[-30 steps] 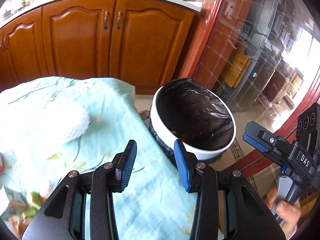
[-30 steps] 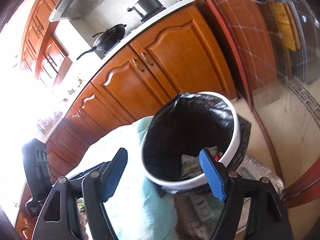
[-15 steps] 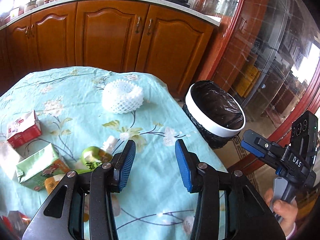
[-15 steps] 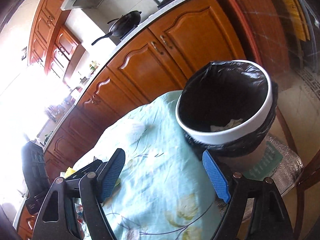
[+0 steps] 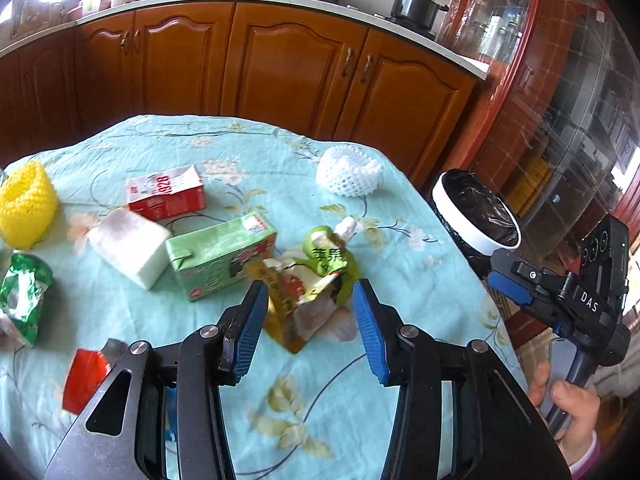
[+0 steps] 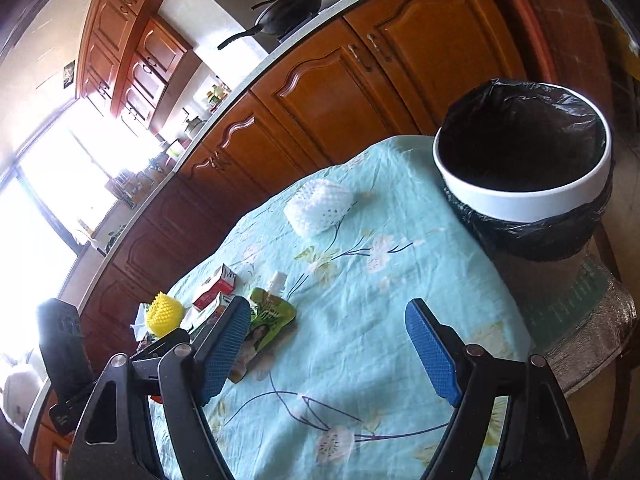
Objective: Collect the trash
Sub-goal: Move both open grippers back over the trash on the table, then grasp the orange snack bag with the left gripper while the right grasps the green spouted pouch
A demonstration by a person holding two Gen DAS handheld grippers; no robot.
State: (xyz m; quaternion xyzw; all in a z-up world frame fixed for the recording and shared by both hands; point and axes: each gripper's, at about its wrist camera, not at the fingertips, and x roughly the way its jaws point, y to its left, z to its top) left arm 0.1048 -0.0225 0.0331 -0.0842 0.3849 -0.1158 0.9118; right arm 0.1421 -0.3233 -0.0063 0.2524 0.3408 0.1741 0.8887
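Fingers of the left gripper [image 5: 308, 320] stand wide over the crumpled pouches [image 5: 308, 280]; the right gripper [image 6: 328, 354] is wide, empty. Overlapping wrappers may slip apart when pinched.

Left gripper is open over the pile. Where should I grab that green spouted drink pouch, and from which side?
Take the green spouted pouch across its flat body, below the white spout, coming straight down and forward with the left gripper, whose jaws are open and already bracket it. It lies crumpled, partly over a yellow pouch and beside the green carton, so a low side approach would likely snag those.
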